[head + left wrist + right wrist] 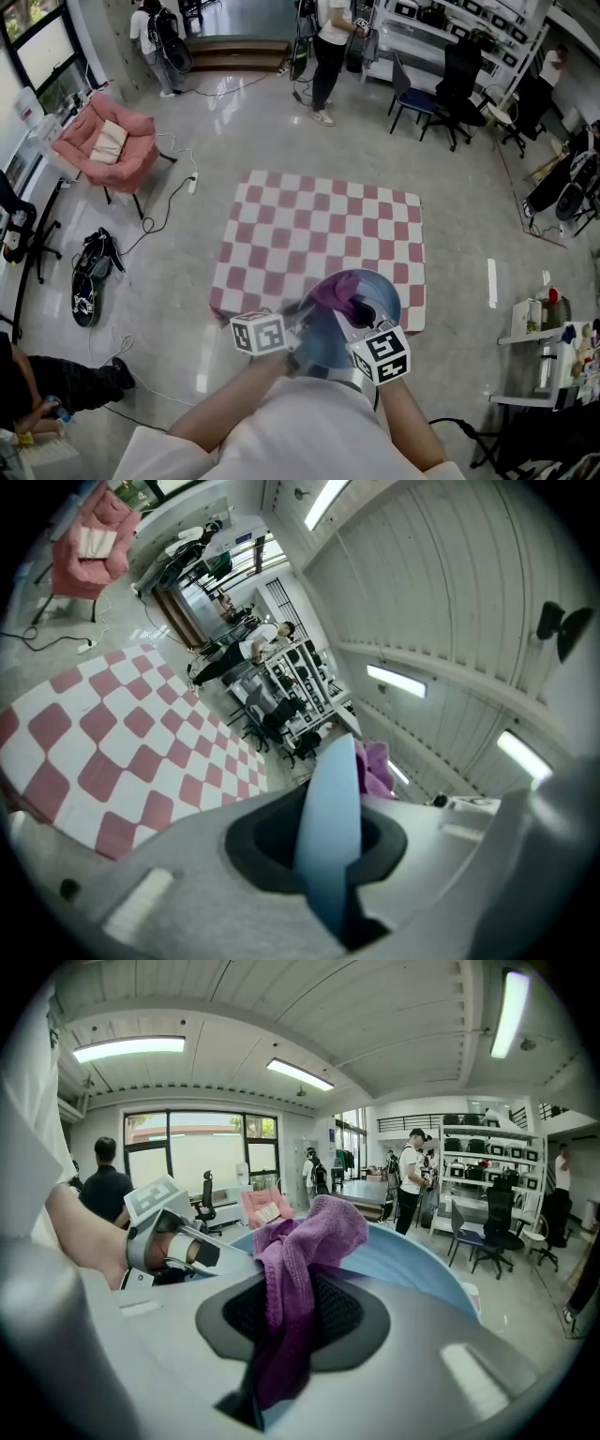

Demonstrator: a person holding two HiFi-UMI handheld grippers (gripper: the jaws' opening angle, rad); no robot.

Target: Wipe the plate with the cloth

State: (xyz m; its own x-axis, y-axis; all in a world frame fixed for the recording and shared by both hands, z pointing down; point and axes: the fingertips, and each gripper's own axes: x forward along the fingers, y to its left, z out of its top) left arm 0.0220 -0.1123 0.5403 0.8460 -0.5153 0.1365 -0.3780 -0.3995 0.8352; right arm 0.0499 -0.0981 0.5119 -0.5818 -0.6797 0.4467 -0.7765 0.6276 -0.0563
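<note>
The left gripper (326, 855) pinches the plate (330, 780) by its rim while the right gripper (286, 1335), pinching the cloth (319, 1227), holds it on the plate; wiping seems underway, not finished.

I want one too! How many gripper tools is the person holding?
2. The left hand-held gripper clamps the blue plate by its rim. The right hand-held gripper clamps the purple cloth, which lies on that plate. None seem hidden.

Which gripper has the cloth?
The right gripper, shut on the purple cloth; the left gripper clamps the blue plate by its rim instead.
</note>
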